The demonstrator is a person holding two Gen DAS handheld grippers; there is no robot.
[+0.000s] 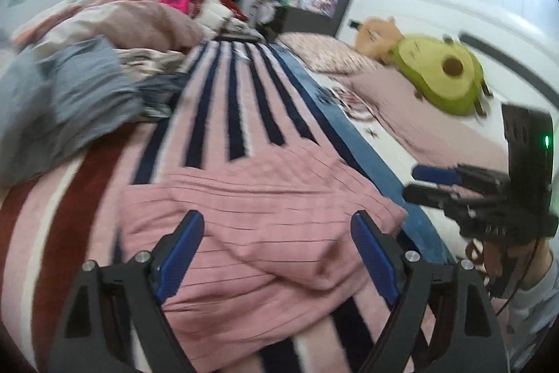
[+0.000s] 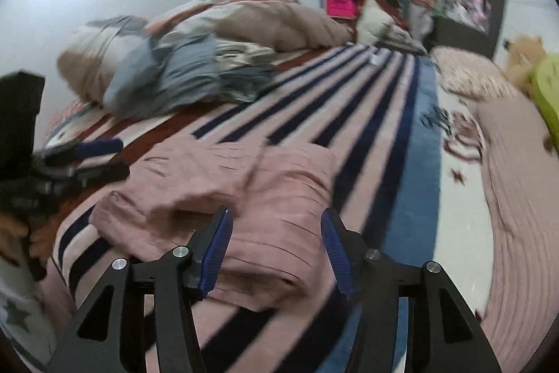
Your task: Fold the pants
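Across the bed, a striped blanket in pink, navy and dark red. At its far side, a heap of grey-blue and beige bedding. By the headboard, an avocado plush. In the blanket's middle, folded in a thick bundle, the pink pants. Over them, the left gripper, jaws wide apart, clamped on nothing. At the bundle's near edge, the right gripper, jaws parted, pads clear of the cloth.
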